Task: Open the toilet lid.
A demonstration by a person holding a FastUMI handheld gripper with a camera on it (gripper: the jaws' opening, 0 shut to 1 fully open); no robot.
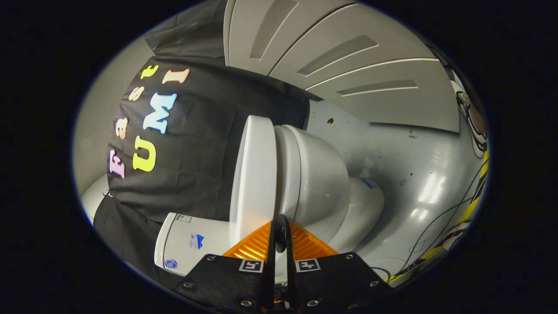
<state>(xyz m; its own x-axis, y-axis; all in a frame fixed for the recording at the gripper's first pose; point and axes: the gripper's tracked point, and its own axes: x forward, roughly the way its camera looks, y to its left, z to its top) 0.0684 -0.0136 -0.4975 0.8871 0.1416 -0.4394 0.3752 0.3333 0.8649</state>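
The white toilet lies rolled on its side in my view. Its lid (255, 174) rests flat against the seat and bowl (318, 183). The tank (192, 244) is just beside the fingers, against the black cloth wall. My gripper (281, 226) is shut, its orange fingers (255, 246) pressed together with nothing visible between them. The tips sit right at the seam where the lid's edge meets the bowl, near the tank end. I cannot tell whether they touch the lid.
The toilet's pedestal (364, 205) stands on a glossy grey floor (414, 165). Thin black cables (436, 222) and yellow-black tape (473, 205) run along the floor's far side. Grey panelled doors (348, 52) lie beyond the toilet.
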